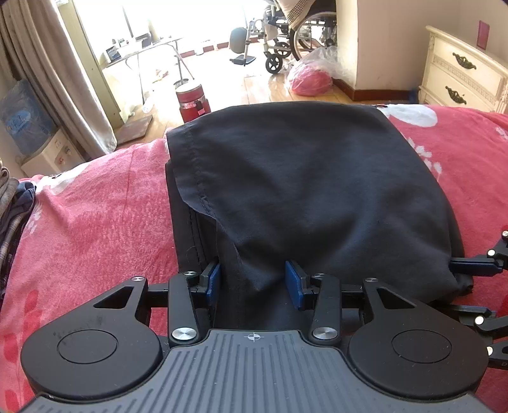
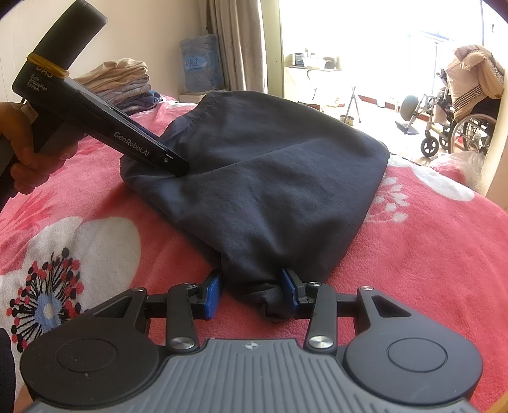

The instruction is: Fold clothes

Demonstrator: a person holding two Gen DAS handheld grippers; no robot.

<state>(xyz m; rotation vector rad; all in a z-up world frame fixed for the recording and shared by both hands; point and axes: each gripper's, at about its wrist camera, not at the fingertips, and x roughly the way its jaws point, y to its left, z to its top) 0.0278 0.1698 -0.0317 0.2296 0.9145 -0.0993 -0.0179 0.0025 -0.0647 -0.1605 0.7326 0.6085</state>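
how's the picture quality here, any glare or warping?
Left wrist view: the window is blown out white, and the floor shines. Right wrist view: the window is washed out too; the dark garment stays sharp. Both views bend at the edges.

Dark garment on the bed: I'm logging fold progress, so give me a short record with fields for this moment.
garment: dark garment, folded over, lying flat on the blanket
left gripper: jaws partly apart, astride the near edge
right gripper: jaws partly apart, a bunched corner between them
grip: pads pressing or not, cannot tell
pile: folded clothes at the bed's far side
floor beyond: wheelchair, red jug
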